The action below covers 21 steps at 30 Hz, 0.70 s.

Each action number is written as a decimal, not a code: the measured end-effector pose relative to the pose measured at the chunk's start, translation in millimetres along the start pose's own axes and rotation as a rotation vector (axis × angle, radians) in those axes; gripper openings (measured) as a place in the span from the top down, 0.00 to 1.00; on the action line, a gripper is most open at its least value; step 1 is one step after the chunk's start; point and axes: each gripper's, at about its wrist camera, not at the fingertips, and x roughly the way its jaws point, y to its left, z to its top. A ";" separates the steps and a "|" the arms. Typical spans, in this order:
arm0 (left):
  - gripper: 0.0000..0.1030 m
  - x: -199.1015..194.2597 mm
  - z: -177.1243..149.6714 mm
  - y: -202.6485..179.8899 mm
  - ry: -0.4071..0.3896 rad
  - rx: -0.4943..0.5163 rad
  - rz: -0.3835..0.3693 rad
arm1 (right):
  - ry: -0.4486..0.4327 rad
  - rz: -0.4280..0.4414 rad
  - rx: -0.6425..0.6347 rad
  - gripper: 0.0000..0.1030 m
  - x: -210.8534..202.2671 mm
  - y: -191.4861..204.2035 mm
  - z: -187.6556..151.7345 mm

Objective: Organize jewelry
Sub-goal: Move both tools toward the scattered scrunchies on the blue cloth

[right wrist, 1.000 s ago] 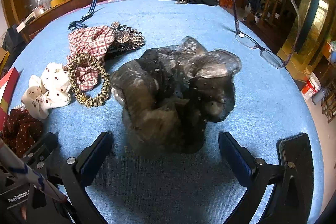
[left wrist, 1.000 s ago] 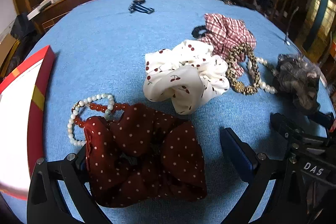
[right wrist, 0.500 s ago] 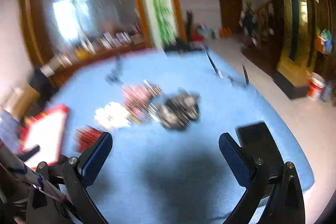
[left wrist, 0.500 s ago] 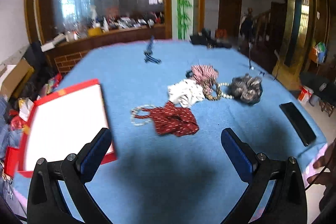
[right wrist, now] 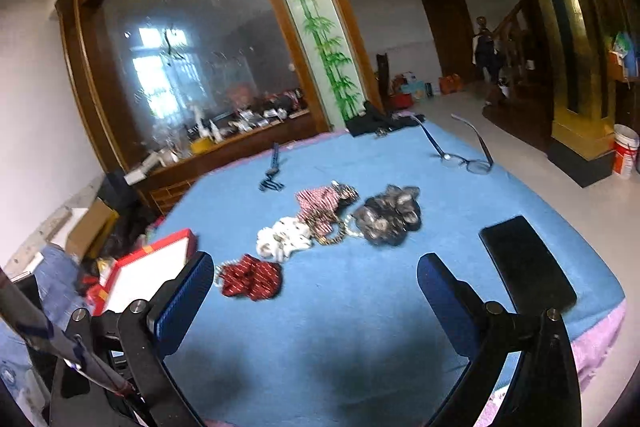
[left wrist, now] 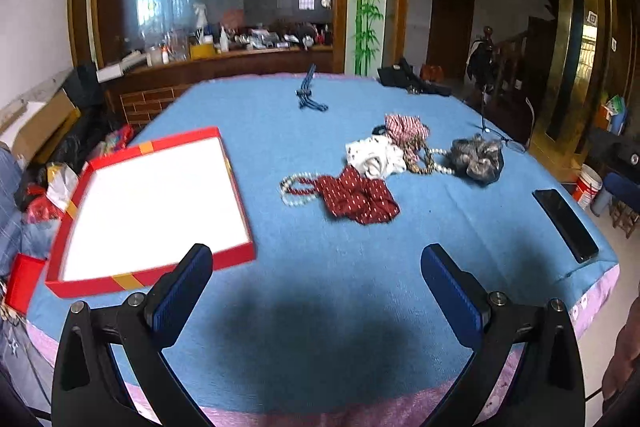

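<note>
Both tools are held back from the blue cloth-covered table point(left wrist: 340, 267), jaws spread wide and empty, probably so the whole layout can be surveyed before a piece is chosen. The left gripper point(left wrist: 316, 291) and the right gripper point(right wrist: 314, 293) are kept clear of everything. The shallow red cardboard tray with a white lining point(left wrist: 152, 203) is laid open at the table's left edge, presumably as the destination. Right of the tray, well apart from it, the dark red dotted fabric scrunchie point(left wrist: 358, 197) is seen touching a white and red bead bracelet point(left wrist: 296, 187). Beyond the tray's far right, the white cherry-print scrunchie point(left wrist: 374, 157), leopard-print hair band point(left wrist: 418, 157) and grey sheer scrunchie point(left wrist: 476, 159) are clustered.
</note>
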 end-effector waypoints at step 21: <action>0.00 37.5 -5.6 5.6 0.096 0.000 0.041 | 0.191 -0.056 -0.118 0.00 46.8 20.4 -20.9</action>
